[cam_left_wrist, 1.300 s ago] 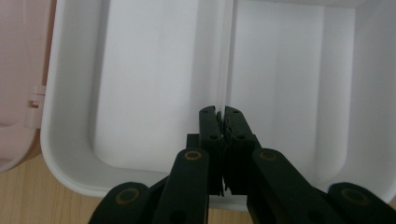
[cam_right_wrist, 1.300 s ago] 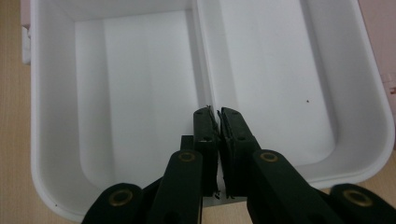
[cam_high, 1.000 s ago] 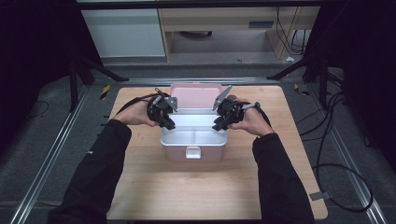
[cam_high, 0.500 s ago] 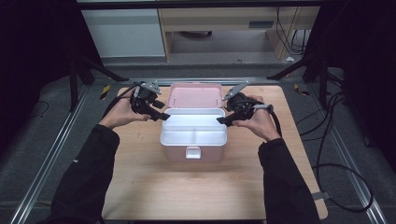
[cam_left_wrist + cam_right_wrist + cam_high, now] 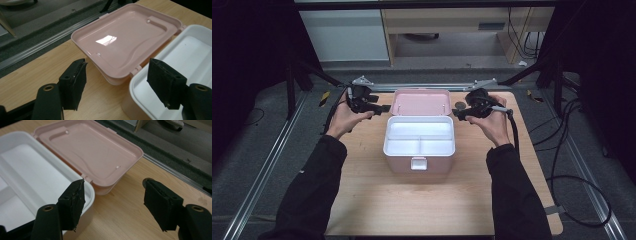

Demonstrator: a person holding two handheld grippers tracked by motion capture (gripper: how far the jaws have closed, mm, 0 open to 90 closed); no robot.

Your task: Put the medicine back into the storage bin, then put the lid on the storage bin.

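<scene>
From the high view, the box (image 5: pixel 419 145) sits mid-tabletop, its lid (image 5: pixel 421 102) already swung back toward the far edge; opening looks done. Left gripper (image 5: pixel 377 107) and right gripper (image 5: pixel 459 114) flank the lid. Left gripper view: fingers (image 5: pixel 75 83) wide, empty. Right gripper view: fingers (image 5: pixel 72 203) wide, empty.

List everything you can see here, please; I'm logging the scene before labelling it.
box: one, pink, middle of the table, open
lid: one, pink, hinged open and lying flat behind the box
tray: one, white, inside the box, divided into compartments
table: one, light wood, under the box
cabinet: one, white, on the floor beyond the table
left gripper: one, black, left of the lid, open
right gripper: one, black, right of the lid, open
sleeves: two, black, bottom of the high view
</scene>
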